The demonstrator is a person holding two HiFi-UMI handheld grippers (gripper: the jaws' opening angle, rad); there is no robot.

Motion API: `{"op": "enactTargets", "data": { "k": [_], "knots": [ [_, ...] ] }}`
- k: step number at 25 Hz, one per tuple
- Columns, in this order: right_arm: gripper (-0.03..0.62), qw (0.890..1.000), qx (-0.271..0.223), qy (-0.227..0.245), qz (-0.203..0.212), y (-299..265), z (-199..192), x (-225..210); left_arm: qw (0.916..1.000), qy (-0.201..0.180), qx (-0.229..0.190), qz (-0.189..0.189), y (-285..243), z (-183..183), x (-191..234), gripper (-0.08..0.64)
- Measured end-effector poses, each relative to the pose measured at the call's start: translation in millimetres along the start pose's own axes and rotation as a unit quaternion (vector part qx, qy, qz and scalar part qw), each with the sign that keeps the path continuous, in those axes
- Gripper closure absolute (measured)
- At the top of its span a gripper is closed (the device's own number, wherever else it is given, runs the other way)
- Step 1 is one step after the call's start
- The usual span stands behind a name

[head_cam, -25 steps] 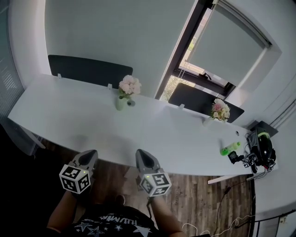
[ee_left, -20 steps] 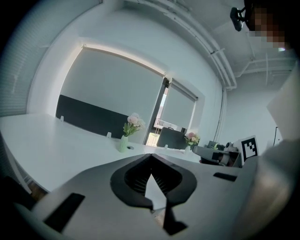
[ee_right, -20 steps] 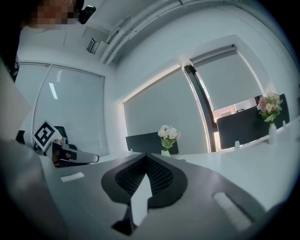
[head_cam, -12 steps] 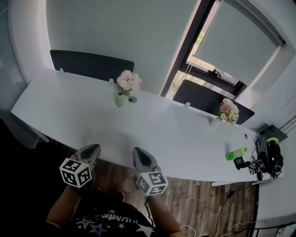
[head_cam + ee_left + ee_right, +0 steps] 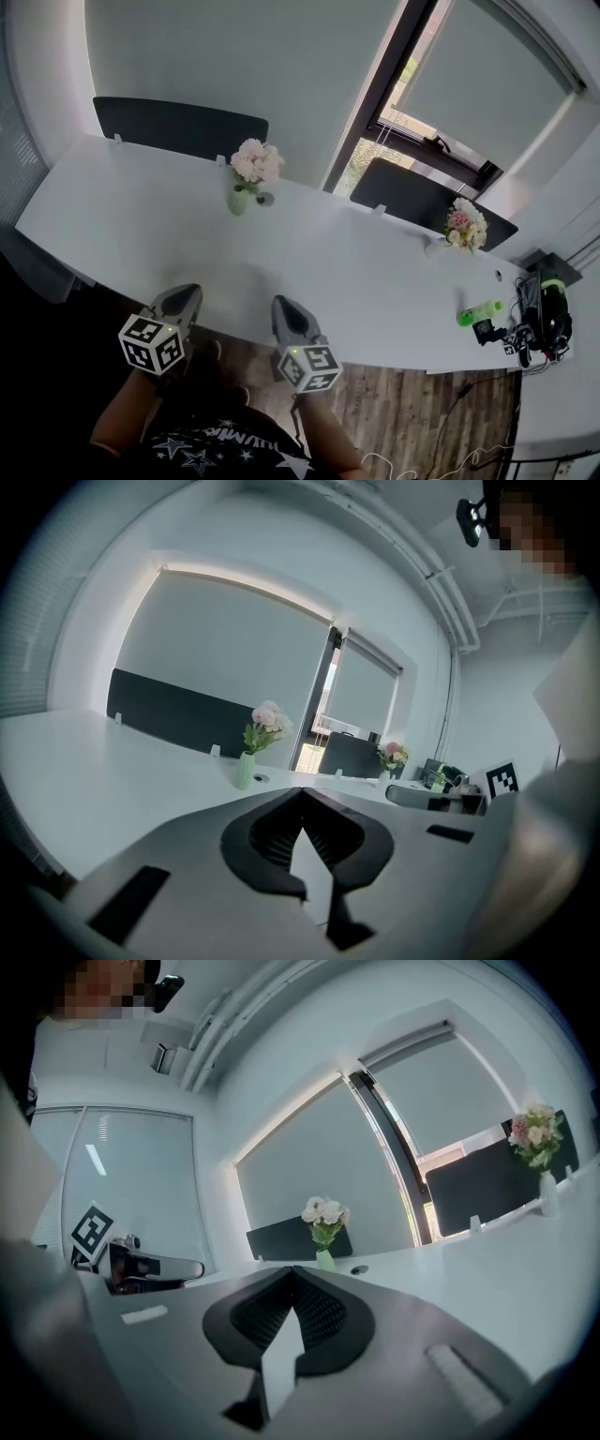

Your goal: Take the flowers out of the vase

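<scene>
A long white surface (image 5: 337, 272) runs across the room, with two dark partition panels standing along its far edge: a wide one (image 5: 178, 127) at the left and a shorter one (image 5: 422, 202) towards the right. The left gripper (image 5: 181, 298) and the right gripper (image 5: 285, 309) are held side by side at the near edge of the surface. Both point towards the far edge and are well apart from everything that stands on it. Each gripper has its jaws brought fully together, tip against tip, with nothing caught between them. A heap of black gear (image 5: 546, 319) with cables sits at the right end of the surface. The flowers (image 5: 256, 161), pale pink and white heads above green leaves, stand bunched in the mouth of the vase (image 5: 239, 201). This vase is narrow, pale green and upright, near the far edge just in front of the right end of the wide panel. A second bunch of flowers (image 5: 466, 225), pink and cream, sits in a small white vase (image 5: 548, 1192) in front of the shorter panel. A green bottle (image 5: 478, 312) lies on its side near the black gear; whether it holds anything cannot be made out. A small round grey grommet (image 5: 266, 199) lies in the surface just beside the green vase, on its right.
</scene>
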State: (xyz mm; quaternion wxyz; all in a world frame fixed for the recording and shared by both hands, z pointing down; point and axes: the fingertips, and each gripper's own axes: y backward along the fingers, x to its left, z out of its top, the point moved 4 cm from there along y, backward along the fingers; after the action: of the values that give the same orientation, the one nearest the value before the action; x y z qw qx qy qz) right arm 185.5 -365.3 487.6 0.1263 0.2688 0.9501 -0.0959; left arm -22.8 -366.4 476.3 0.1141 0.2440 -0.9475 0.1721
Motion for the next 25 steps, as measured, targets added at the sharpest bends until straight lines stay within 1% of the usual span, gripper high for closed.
{"op": "enactTargets", "data": {
  "k": [5,10,13,16,21,25],
  "knots": [
    [0.59,1.0,-0.012,0.007,-0.013,-18,19,-10,0.9999,0.0,-0.01,-0.014,-29,18,10,0.552],
    [0.59,1.0,-0.014,0.01,-0.021,-46,32,-23,0.9992,-0.018,-0.02,-0.029,-57,41,23,0.552],
    [0.59,1.0,-0.009,0.003,-0.021,-72,34,-25,0.999,-0.027,-0.022,-0.03,-68,52,42,0.552],
    [0.591,1.0,-0.002,-0.006,-0.016,-103,35,-25,0.9991,-0.025,-0.021,-0.027,-81,64,66,0.552],
    [0.589,0.999,-0.032,-0.034,-0.003,-146,43,-27,0.9987,-0.032,-0.027,-0.029,-99,90,102,0.552],
    [0.589,0.999,-0.025,-0.037,-0.013,-174,45,-30,0.9982,-0.042,-0.021,-0.036,-117,103,127,0.552]
  ]
}}
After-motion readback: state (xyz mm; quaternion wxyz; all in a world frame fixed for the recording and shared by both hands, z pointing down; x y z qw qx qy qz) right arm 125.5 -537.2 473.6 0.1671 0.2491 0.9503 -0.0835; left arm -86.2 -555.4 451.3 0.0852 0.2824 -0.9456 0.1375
